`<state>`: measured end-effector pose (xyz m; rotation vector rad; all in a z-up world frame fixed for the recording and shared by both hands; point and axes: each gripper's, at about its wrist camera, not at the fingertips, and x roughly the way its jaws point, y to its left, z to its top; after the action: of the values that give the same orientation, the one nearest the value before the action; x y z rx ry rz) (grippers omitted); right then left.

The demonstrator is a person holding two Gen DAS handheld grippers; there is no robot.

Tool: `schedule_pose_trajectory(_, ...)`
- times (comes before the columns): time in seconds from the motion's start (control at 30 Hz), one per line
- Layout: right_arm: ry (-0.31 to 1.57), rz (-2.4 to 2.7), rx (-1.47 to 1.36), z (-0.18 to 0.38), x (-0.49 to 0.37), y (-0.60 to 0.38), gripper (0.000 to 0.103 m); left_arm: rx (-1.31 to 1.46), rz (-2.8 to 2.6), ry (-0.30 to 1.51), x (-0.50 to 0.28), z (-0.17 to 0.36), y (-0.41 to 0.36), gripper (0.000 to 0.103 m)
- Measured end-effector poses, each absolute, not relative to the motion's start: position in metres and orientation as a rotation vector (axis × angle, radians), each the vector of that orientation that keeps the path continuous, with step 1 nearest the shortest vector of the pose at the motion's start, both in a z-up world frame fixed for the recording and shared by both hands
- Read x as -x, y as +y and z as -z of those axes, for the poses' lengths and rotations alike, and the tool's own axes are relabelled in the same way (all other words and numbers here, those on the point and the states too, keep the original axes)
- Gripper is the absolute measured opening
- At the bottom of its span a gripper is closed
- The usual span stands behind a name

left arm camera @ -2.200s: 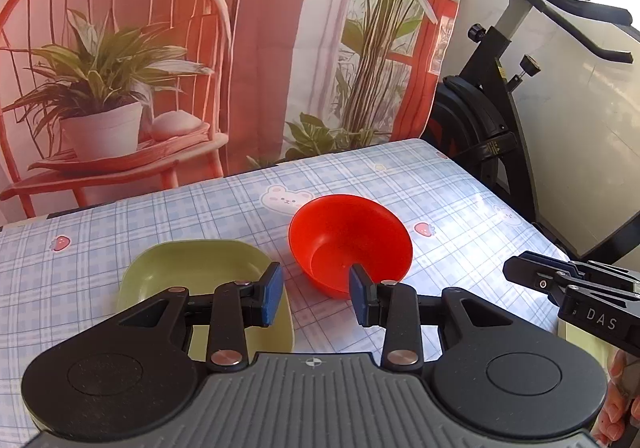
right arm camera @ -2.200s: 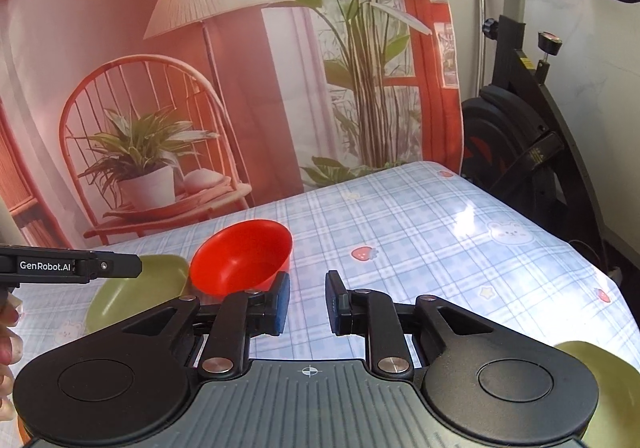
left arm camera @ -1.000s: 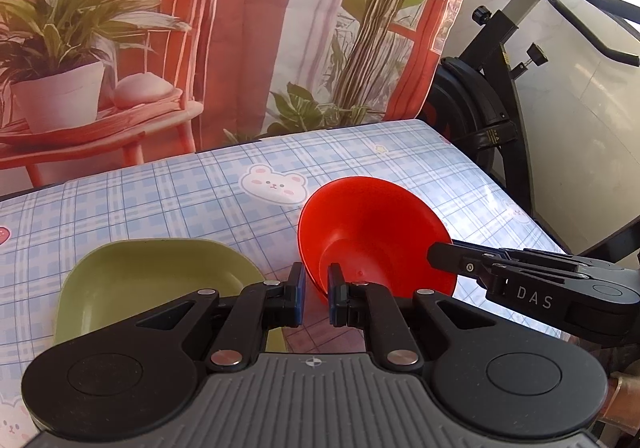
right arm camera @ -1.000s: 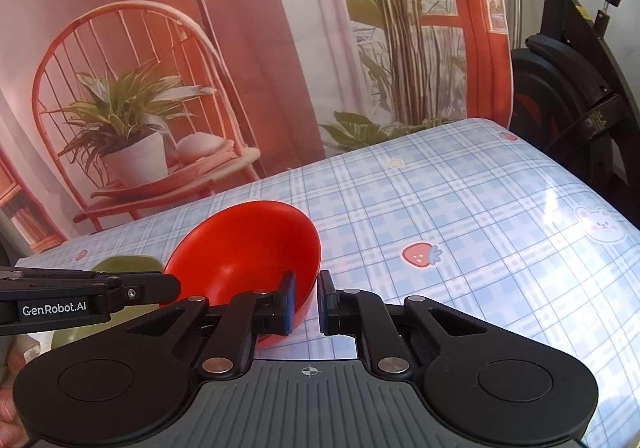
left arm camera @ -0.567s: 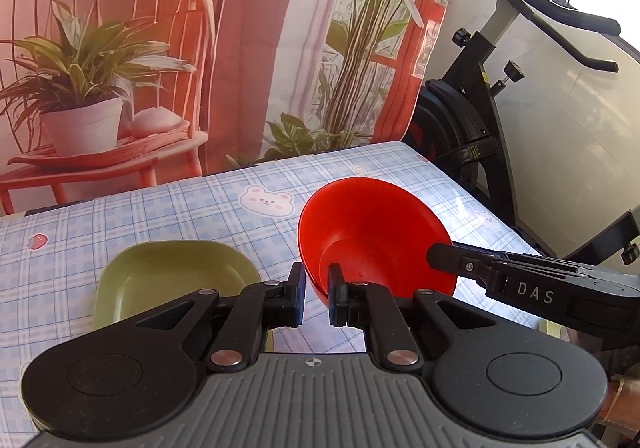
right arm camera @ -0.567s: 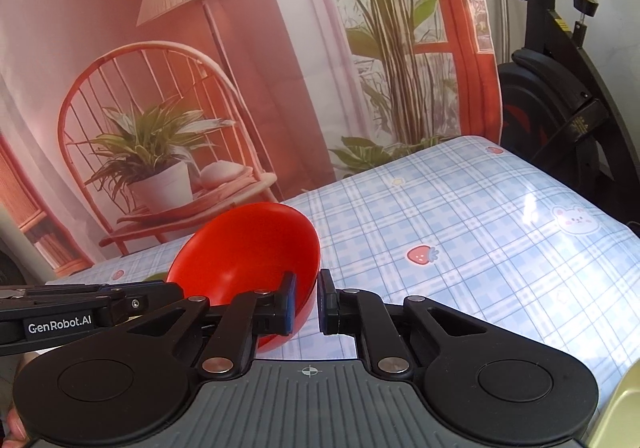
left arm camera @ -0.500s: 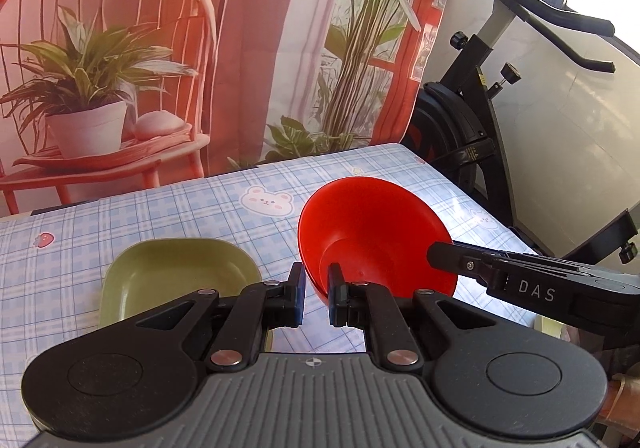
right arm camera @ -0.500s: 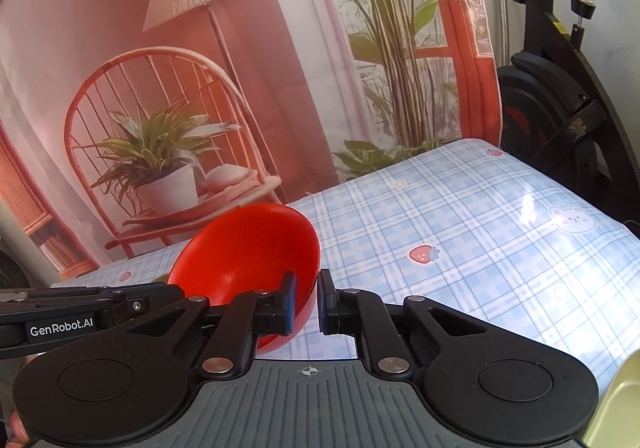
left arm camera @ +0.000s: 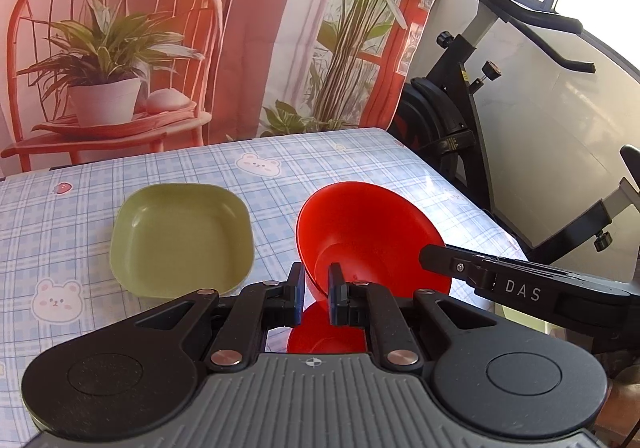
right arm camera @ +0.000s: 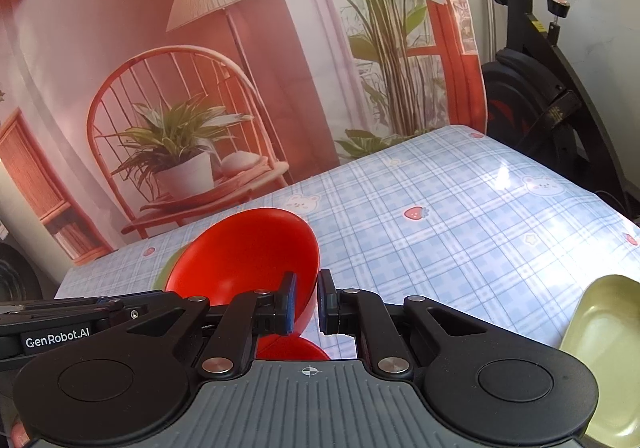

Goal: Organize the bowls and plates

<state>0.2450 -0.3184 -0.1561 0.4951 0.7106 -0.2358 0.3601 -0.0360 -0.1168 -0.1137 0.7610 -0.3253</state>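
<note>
A red bowl (left arm camera: 372, 232) is held off the table, tilted. My left gripper (left arm camera: 313, 294) is shut on its near rim. My right gripper (right arm camera: 306, 302) is shut on its opposite rim (right arm camera: 248, 248). A second red bowl (left arm camera: 324, 336) lies below, mostly hidden by the grippers; it also shows in the right wrist view (right arm camera: 296, 348). A square green plate (left arm camera: 180, 236) lies on the checked tablecloth (left arm camera: 280, 159) to the left. Another green plate (right arm camera: 600, 348) sits at the near right edge in the right wrist view.
An exercise bike (left arm camera: 500, 87) stands off the table's right side. A printed backdrop (left arm camera: 160, 27) with a chair and plants hangs behind the far edge. The right half of the tablecloth (right arm camera: 480, 228) is bare.
Both grippers closed on the red bowl's rims and lifted it off the table. It has risen further, and a second red bowl now shows beneath it.
</note>
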Motion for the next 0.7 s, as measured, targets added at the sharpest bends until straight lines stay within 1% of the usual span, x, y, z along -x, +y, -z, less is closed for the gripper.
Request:
schedule_pose_trajectory(0.4, 0.779, 0.257, -0.508, 0.167, -0.227, -0.303, 0.011, 0.106, 0.343, 0.769, -0.343, 0.123, -0.036, 0.013)
schedule_pose_trajectory(0.7, 0.791, 0.253, -0.5, 0.166, -0.217, -0.298, 0.011, 0.106, 0.351, 0.766, -0.334, 0.124, -0.034, 0.013)
